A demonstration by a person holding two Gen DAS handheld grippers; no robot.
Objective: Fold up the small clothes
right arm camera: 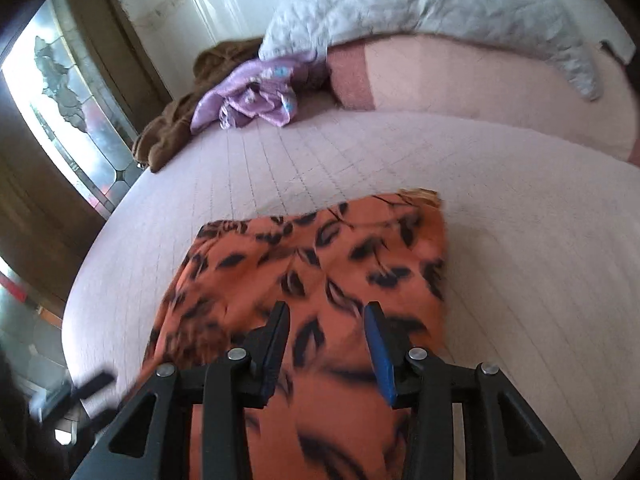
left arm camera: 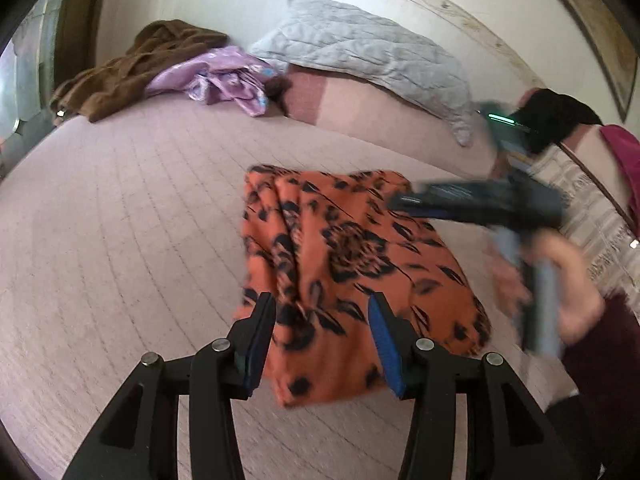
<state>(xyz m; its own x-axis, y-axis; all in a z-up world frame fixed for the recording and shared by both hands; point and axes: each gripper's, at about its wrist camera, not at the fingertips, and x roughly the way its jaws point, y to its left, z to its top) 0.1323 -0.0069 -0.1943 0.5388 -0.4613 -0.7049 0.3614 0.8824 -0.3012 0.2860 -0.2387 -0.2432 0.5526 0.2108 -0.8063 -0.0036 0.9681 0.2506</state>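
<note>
An orange garment with a black flower print (left arm camera: 348, 264) lies folded into a rough rectangle on the pale pink quilted bed (left arm camera: 120, 208), near the middle of the cover and toward the near right side in the left wrist view.

The left gripper (left arm camera: 322, 312) hangs just above the near edge of that garment, pointing forward and slightly down along it. Its fingers (left arm camera: 262, 332) stand apart, released, with nothing between them; cloth shows in the gap beneath.

The right gripper (right arm camera: 326, 320) is likewise angled down over the garment (right arm camera: 320, 272), its fingers (right arm camera: 276, 336) spread and holding nothing. In the left wrist view the same tool appears blurred at the right, reaching in over the far right corner of the cloth, with the person's hand (left arm camera: 560, 280) wrapped around its handle, wrist low and knuckles toward the camera.

At the far side of the bed lie a grey quilted pillow (left arm camera: 360, 48), a crumpled lilac cloth (left arm camera: 224, 80) and, to its left, a brown garment (left arm camera: 132, 68).
</note>
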